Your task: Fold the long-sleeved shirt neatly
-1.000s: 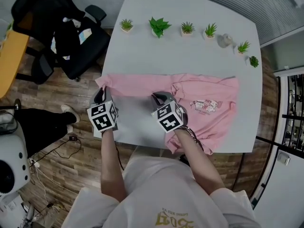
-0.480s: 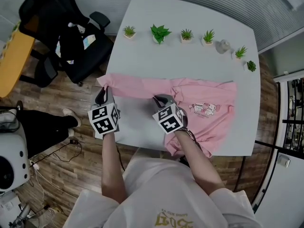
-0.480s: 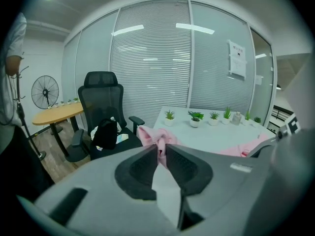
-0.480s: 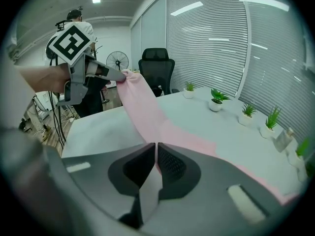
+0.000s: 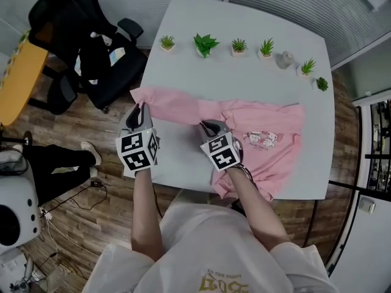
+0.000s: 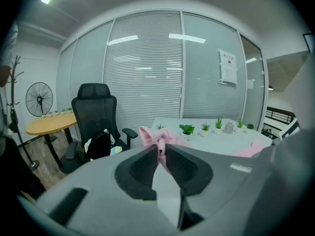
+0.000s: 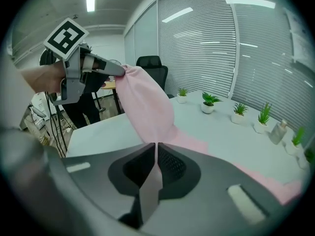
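A pale grey tabletop point(image 5: 238, 78) with rounded corners stands on a wood-plank floor point(image 5: 79, 206) in an office walled with glass and closed blinds point(image 6: 147, 82). Along its 12 o'clock edge runs a row of small potted plants point(image 5: 206, 41) with a small grey bottle point(image 5: 285, 59) among them. Off the tabletop at 10 o'clock is a black office chair point(image 5: 91, 47) with dark things piled on it, and further toward 9 o'clock a round orange table point(image 5: 15, 72). A standing fan point(image 6: 39, 99) is behind that table.

The pink long-sleeved shirt point(image 5: 269, 154) lies on the 3 o'clock half of the tabletop, its hem over the near edge. One sleeve point(image 5: 177, 107) stretches toward 9 o'clock.

The left gripper point(image 5: 139, 110) has its jaws nearly together, pinching the bunched cuff end of the sleeve and holding it clear of the tabletop. The right gripper point(image 5: 211, 127) has its jaws closed on the sleeve's cloth near the shoulder, low by the surface.

A cartoon print point(image 5: 266, 137) on the shirt's chest has no readable lettering. A paper notice point(image 6: 228, 68) on the glass is too small to read.
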The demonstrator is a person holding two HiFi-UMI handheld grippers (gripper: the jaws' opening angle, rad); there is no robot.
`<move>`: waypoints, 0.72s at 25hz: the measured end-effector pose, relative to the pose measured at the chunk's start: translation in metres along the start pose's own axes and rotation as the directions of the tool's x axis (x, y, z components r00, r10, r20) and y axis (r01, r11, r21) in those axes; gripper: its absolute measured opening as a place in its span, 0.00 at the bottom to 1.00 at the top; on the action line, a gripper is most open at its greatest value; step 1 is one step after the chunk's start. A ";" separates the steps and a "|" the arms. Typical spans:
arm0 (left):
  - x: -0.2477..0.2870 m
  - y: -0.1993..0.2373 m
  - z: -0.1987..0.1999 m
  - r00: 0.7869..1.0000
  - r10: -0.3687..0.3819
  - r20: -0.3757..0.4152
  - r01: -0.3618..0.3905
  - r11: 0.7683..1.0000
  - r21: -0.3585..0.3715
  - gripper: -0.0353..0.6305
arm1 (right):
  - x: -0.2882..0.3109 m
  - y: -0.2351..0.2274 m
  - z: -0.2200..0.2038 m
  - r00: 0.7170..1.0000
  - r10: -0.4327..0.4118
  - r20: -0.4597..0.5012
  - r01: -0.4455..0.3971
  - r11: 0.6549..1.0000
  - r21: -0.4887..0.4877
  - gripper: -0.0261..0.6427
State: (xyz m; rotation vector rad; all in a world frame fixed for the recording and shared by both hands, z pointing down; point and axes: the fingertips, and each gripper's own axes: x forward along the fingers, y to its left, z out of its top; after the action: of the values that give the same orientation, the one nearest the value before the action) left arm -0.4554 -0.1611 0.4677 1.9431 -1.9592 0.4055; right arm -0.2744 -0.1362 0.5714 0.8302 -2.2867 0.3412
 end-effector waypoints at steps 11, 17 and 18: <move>-0.012 -0.045 0.046 0.992 -0.098 0.074 0.092 0.993 0.078 0.13 | -0.024 -0.015 0.003 0.996 -0.039 0.076 0.028 0.990 0.135 0.08; -0.013 -0.079 0.065 0.983 -0.154 0.099 0.142 0.983 0.117 0.13 | -0.042 -0.029 -0.003 0.993 -0.074 0.094 0.054 0.979 0.194 0.08; -0.013 -0.085 0.067 0.981 -0.163 0.102 0.150 0.981 0.123 0.13 | -0.044 -0.032 -0.004 0.992 -0.081 0.098 0.059 0.977 0.205 0.08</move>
State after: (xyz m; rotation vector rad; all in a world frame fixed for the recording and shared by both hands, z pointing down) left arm -0.3738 -0.1804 0.3984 2.2197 -1.8687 0.3819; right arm -0.2263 -0.1384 0.5450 1.0507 -2.3406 0.5146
